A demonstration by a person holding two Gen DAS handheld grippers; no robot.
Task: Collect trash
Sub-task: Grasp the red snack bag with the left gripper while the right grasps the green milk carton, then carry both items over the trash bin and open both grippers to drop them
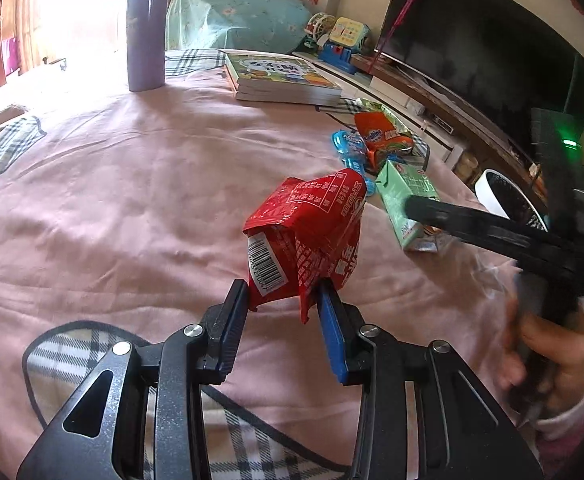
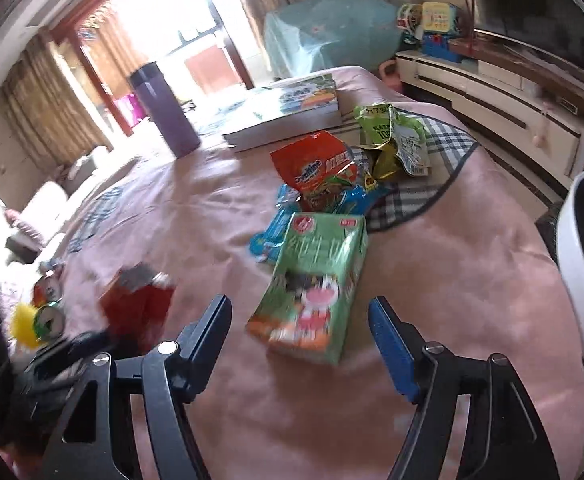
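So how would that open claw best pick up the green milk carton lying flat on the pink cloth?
Probably across its two long side edges, coming down from above. The green milk carton lies flat on the pink tablecloth, its near end toward the open right gripper, whose jaws already stand wider than the carton, so only lowering and closing remains.

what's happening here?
A person is clearing trash off a pink-covered table with two handheld grippers. The left gripper is shut on a red wrapper, held up off the cloth. The right gripper is open and lined up on a green carton lying flat. More wrappers lie behind it, and a white bin stands at the right edge.
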